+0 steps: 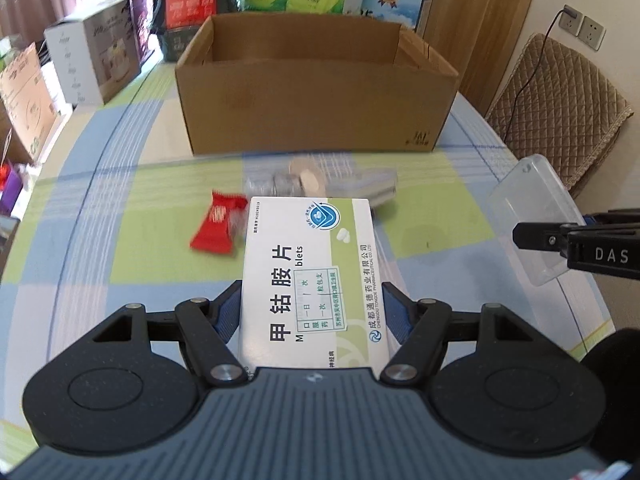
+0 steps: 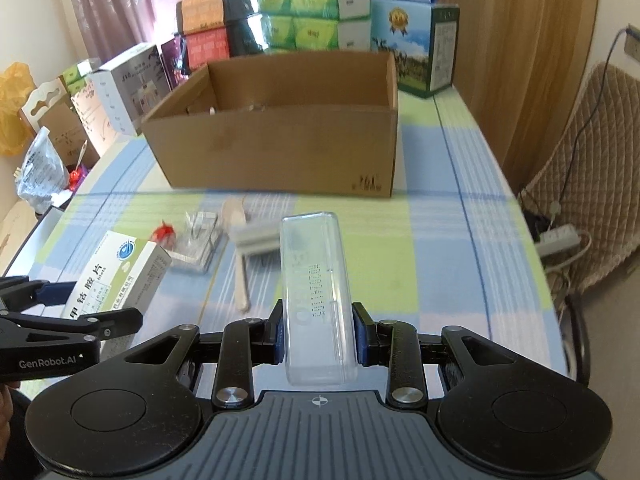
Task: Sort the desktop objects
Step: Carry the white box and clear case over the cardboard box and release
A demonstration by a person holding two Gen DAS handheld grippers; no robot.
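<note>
My left gripper is shut on a white and green medicine box, held above the checked tablecloth; the same medicine box shows at the left of the right wrist view. My right gripper is shut on a clear plastic case, also seen as the clear case at the right of the left wrist view. An open cardboard box stands ahead on the table. On the cloth before it lie a red candy wrapper, a wooden spoon, small silvery packs and a clear packet.
Stacked retail boxes and green tissue packs line the table's back and left edge. A quilted chair stands at the right, with a cable and power strip by the floor. The table's right edge curves close.
</note>
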